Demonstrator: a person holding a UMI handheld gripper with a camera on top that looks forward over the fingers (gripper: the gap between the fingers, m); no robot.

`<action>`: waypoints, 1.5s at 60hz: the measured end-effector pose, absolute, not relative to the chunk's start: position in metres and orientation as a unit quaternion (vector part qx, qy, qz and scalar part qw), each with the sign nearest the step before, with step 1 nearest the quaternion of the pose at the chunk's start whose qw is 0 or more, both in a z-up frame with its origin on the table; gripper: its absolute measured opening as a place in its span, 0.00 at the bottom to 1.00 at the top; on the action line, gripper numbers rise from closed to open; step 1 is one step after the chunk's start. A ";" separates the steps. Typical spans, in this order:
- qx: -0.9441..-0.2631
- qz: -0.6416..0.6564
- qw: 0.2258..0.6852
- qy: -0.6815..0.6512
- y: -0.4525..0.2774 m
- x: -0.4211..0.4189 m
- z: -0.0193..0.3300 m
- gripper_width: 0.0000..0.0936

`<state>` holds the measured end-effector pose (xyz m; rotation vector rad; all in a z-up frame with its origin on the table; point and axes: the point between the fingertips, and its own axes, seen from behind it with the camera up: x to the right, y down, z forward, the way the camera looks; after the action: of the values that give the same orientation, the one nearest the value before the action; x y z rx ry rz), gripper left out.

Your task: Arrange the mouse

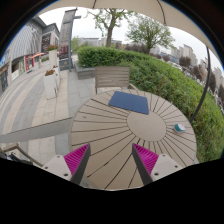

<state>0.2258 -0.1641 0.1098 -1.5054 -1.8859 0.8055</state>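
One view only, from the camera riding on the hand-held gripper (110, 160).

Item 1: round slatted bench (120, 130), outdoors on a paved terrace, with a hedge (160, 75) beyond it and a chair (112, 78) drawn up at its far side.

Item 2: dark blue mouse mat (129, 101), flat on the far part of the bench, well beyond the fingers.

Item 3: mouse (180, 127), small and pale teal, resting near the bench's right edge, well apart from the mat and ahead of the right finger.

Risk, as a judgement: the mouse sat close to the rim, so a careless approach from the inside could have nudged it off the bench; its rounded shell could also have slipped from the pads if pinched off-centre, and the slat grooves might have snagged it while sliding.

Item 4: hand-held gripper, fingers spread wide with magenta pads (76, 157) facing inward; nothing was held between them and they touched nothing, hanging above the near part of the bench.
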 end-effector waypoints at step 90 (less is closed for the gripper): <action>-0.680 0.265 0.390 -0.562 0.144 0.148 0.031 0.91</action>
<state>0.1481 0.1436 0.0306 -1.7272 -1.4279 0.6741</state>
